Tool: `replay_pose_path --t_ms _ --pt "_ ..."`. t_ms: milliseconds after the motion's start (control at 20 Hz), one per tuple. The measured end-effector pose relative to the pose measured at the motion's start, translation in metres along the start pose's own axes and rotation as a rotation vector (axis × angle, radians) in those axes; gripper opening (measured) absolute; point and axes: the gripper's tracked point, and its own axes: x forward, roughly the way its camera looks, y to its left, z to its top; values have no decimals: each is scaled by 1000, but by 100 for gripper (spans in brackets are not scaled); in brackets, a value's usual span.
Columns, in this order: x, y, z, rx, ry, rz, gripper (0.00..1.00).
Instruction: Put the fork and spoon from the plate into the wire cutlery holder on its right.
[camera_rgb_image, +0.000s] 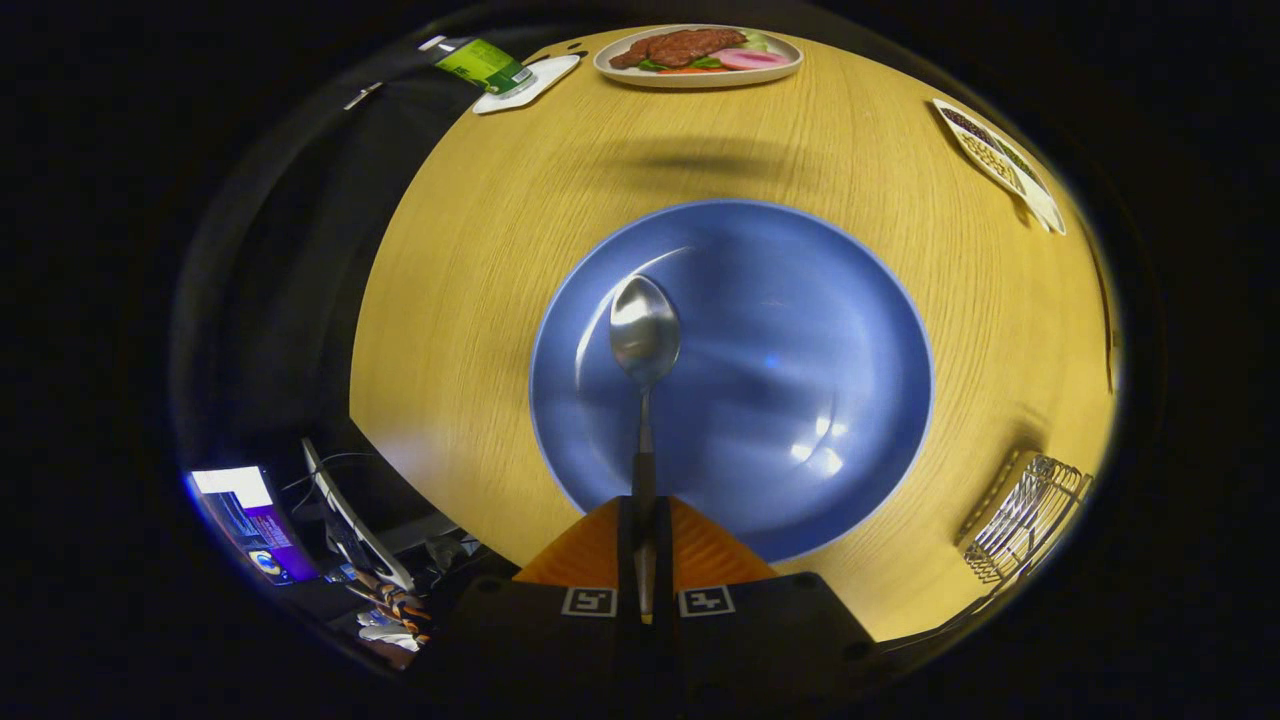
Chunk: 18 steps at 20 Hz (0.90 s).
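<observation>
My tool (645, 520) is clamped on the spoon (645, 340) handle, both fingers pressing it, bowl held out ahead over the blue plate (800, 330) on the wooden surface (480, 250), with the wire cutlery holder (1025, 520) well apart to the right.

I note the gripper (645, 520) pointing steeply downward, its two orange fingers (585, 555) drawn together with only a narrow slot between them. Both fingers press on the handle of the spoon (645, 335), whose bowl projects straight ahead of the fingertips.
</observation>
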Motion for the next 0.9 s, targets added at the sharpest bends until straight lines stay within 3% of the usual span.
replay_pose_path --t_ms 350,900 --pt "-33 -20 -7 -70 -45 4 8" --pt "-67 -31 -14 7 -57 69 5"
